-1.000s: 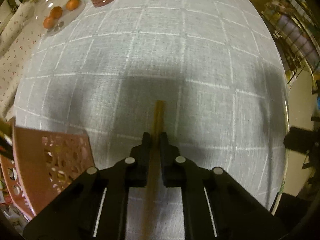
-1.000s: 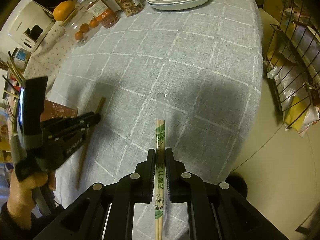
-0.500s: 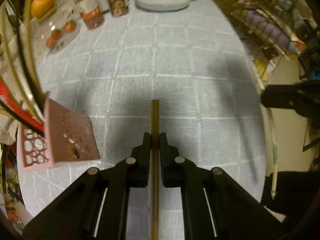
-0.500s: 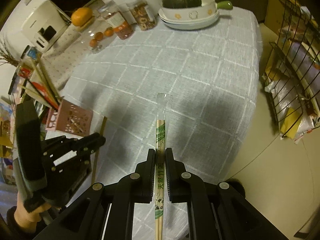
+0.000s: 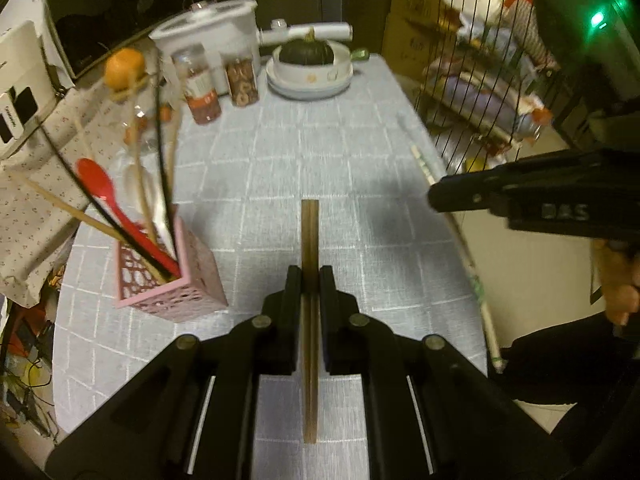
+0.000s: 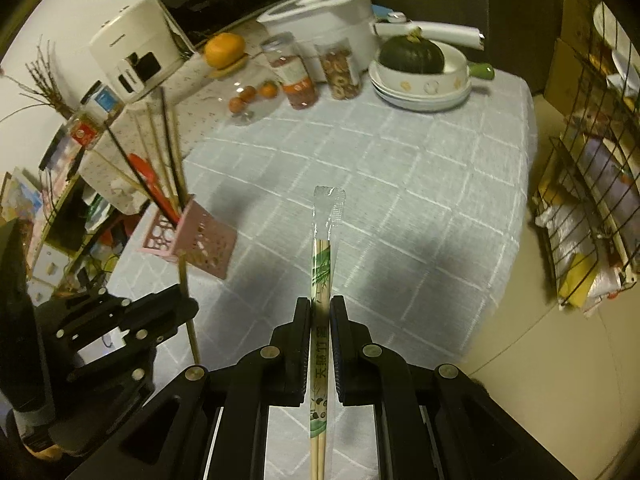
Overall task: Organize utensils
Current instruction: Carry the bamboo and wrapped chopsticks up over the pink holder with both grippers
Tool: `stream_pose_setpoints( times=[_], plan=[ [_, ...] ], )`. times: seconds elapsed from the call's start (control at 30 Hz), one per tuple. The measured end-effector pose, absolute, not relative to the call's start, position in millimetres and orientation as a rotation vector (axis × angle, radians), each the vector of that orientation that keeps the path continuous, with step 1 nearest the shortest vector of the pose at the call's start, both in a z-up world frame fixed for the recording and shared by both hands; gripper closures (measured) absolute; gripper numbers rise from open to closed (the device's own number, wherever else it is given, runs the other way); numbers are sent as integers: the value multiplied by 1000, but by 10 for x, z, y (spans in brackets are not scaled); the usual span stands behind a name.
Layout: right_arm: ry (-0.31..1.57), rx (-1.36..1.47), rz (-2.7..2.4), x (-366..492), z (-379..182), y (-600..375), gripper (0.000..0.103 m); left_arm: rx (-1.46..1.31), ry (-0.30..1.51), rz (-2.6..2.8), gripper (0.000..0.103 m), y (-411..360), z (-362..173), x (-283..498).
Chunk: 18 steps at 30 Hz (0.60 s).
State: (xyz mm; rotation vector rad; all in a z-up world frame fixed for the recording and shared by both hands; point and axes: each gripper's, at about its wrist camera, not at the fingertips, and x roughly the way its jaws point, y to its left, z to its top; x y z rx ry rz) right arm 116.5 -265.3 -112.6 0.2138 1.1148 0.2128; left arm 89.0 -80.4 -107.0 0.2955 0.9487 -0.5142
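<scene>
Comparing with a second ago: both grippers lifted off the tablecloth point(image 6: 400, 184), each carrying its load up with it
Left gripper point(image 5: 310, 276): clamped on a pair of dark brown chopsticks point(image 5: 310, 236), held lengthwise between the jaws, tips poking out ahead, well clear of the cloth
Right gripper point(image 6: 321, 308): clamped on wrapped bamboo chopsticks point(image 6: 323, 256), clear sleeve end sticking out forward, bare wooden ends trailing back past the jaws
Changed in view: pink utensil holder point(image 5: 172, 280) was cut off at the left view's edge, now whole and standing just left of the left gripper; far end of the table with pumpkin dish point(image 5: 310, 66) and jars point(image 5: 200, 84) newly visible
Holder contents: red spoon point(image 5: 100, 184), several long sticks and dark chopsticks leaning outward
Meaning for the task: pick-up looks finished for both pairs; next stage probably carrying them over the holder and dropping them in, left pair nearest to it
Likely snag: leaning sticks crowd the holder's mouth, so entry from above may need care
Hidden or unclear: holder's inside mostly screened by its perforated wall; left view motion-blurred around the spoon and sticks; whether the brown pair is two sticks or one thick one hard to settle; person's hand point(image 5: 618, 280) only partly seen at the right edge; printed text on the sleeve too small to read fully
</scene>
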Motion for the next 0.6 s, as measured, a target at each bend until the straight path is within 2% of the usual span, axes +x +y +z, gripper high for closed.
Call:
stream_pose_setpoints(
  times=[0.6],
  plan=[
    [951,170,264,1364,-712,-2083,93,-90,579,-470,93,323,56,693]
  ],
)
